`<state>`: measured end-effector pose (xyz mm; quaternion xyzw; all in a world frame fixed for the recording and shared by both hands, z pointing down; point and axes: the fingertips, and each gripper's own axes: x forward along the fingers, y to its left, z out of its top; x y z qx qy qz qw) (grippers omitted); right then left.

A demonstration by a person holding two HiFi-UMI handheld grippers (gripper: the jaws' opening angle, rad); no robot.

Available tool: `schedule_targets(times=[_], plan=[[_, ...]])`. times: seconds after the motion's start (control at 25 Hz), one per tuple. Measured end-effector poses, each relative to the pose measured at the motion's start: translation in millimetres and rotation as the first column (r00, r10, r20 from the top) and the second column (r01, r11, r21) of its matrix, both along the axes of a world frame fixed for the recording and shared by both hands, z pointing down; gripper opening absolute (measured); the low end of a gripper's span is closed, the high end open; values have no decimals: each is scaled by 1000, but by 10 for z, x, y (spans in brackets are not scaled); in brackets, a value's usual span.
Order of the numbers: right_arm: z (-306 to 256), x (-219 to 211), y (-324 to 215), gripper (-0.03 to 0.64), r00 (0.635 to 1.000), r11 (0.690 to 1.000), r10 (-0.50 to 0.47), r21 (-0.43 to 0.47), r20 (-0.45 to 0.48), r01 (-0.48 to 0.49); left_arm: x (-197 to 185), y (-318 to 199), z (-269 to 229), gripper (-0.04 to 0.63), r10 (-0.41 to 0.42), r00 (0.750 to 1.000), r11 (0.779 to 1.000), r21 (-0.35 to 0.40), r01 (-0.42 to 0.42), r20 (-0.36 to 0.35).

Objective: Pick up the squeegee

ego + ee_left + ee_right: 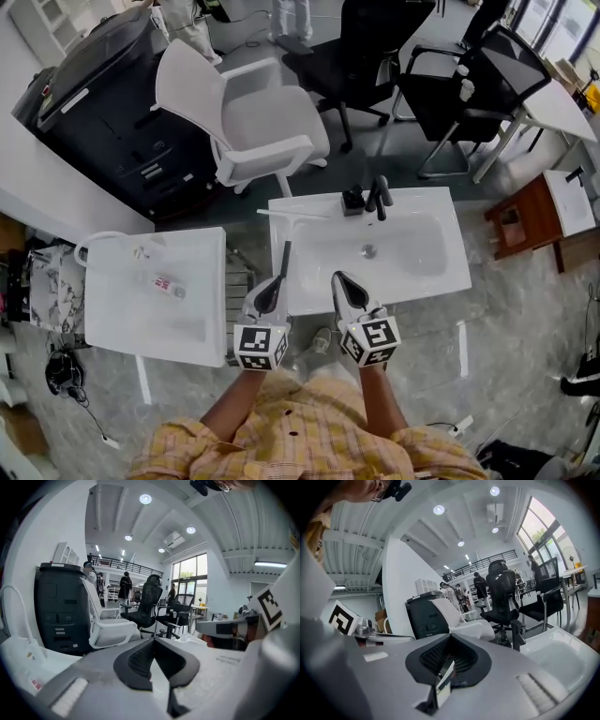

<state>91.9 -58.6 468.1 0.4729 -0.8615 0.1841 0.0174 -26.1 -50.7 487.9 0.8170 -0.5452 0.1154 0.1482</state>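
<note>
A white sink basin (441,272) sits on a stand in front of me, with a black faucet (379,195) at its back rim. Along the back left rim lies a thin white bar (292,215). A slim dark stick (284,257) lies along the sink's left edge; I cannot tell which of these two is the squeegee. My left gripper (277,279) hovers at the near end of that stick, its jaws shut and empty in the left gripper view (153,641). Over the sink's front rim my right gripper (337,276) also looks shut (450,639), holding nothing.
A second white basin (155,323) with a small tube in it stands at the left. Behind are a white office chair (253,117), a black printer cabinet (112,103), black chairs (469,84) and a small wooden table (525,216) at the right.
</note>
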Motion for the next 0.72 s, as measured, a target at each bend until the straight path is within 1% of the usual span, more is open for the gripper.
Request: schedule_targets(times=[0.12,0.36,0.52,0.6,0.72], plan=[[82,11,-79,2,1000,1000,-8,-15,3,8,-12,-91,100,-2,-33,999,999,-24,33,-4],[314,-140,-310,2,999,999,-30,-45,-20,29,-155,-337,323,-2,-71,998,995,-75,70,1],[412,-179,-442,2,999,998,-15,-56,-48,12,-290,-523,512,-2,-114,993,986,-128,109,-33],[440,-214,-537,2,999,998,-1,-66,-53,-2,-325,-637,571,-2,-109,994,984,-142,105,-26],[493,-299,-620,2,998,997,-6,-79,-55,2,-374,-774,644,-2,-103,995,984,-151,99,-18]])
